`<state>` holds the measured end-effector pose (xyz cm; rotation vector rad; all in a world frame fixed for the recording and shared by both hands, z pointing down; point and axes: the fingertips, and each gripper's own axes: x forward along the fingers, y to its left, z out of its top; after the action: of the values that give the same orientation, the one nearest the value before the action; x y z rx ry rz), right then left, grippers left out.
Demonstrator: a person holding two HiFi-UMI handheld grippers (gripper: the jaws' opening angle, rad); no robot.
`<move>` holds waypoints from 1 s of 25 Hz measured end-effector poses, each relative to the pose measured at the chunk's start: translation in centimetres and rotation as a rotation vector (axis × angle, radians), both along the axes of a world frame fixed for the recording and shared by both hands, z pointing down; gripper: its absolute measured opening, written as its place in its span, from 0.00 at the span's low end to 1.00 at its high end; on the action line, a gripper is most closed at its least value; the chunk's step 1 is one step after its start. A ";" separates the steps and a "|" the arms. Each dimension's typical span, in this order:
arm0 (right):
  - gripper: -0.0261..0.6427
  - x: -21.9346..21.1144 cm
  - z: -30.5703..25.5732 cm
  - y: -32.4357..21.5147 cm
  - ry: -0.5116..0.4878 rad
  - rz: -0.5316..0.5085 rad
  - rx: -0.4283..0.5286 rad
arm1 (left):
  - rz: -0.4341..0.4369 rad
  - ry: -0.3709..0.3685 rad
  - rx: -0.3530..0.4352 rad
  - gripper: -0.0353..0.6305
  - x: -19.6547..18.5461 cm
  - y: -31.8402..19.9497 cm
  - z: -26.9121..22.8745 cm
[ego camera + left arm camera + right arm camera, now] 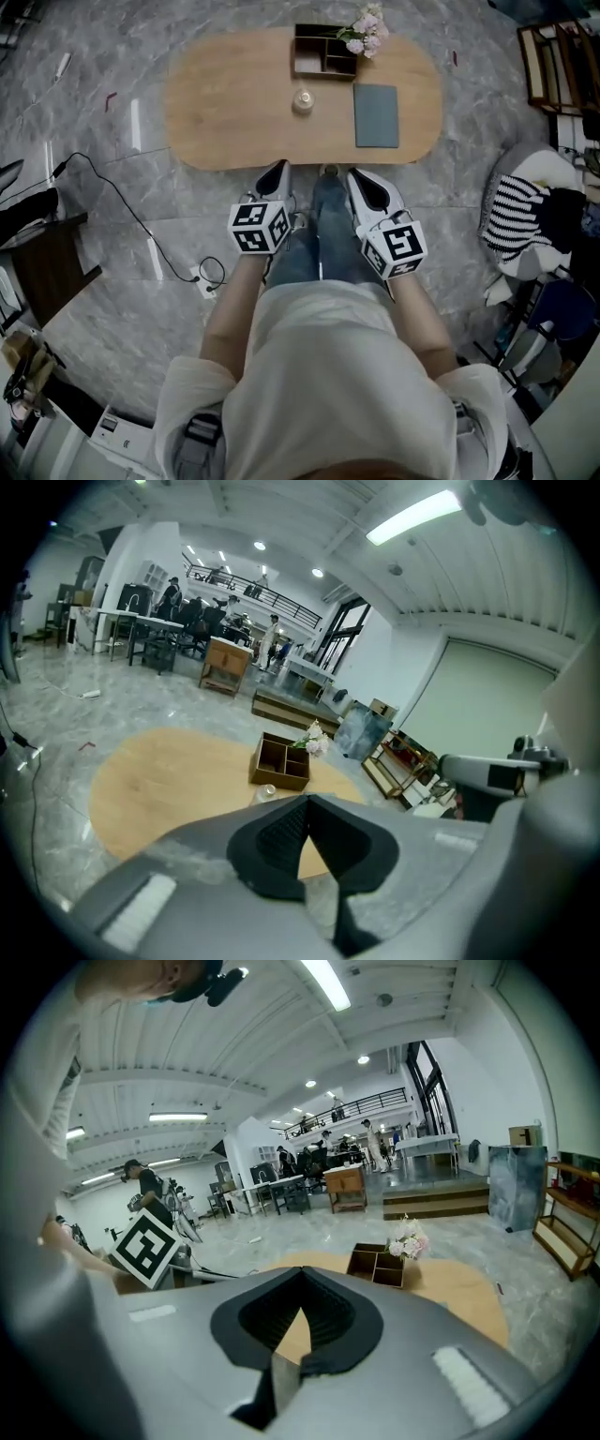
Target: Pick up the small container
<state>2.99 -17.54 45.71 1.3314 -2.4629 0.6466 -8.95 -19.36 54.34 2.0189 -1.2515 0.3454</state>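
Container (302, 99) stands on table (225, 94), ahead of both; left gripper (279, 172) nearer than right gripper (357, 178). Both closed, empty.

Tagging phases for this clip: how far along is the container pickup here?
Done: nothing. The container stands untouched on the table, in front of the box.
In hand: nothing. The left hand-held gripper and right hand-held gripper are both shut and empty, back by the table's near edge.
Left: reach in, open a gripper, close on the container, lift.
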 end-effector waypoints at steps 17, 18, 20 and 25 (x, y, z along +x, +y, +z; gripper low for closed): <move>0.04 1.3 10.5 -8.1 -0.037 -0.073 -0.133 | 0.035 -0.084 -0.040 0.15 3.5 -9.5 12.7; 0.04 1.3 11.0 -8.3 -0.037 -0.078 -0.140 | 0.044 -0.090 -0.043 0.22 3.7 -9.9 13.6; 0.04 1.5 12.1 -8.7 -0.039 -0.083 -0.156 | 0.061 -0.104 -0.048 0.30 4.2 -10.8 15.4; 0.04 2.0 14.6 -9.5 -0.054 -0.075 -0.190 | 0.094 -0.162 -0.020 0.46 4.8 -13.3 19.2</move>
<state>4.95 -27.01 60.33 1.1593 -2.4102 0.8840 -4.18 -32.65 73.58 2.0704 -1.2466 0.5747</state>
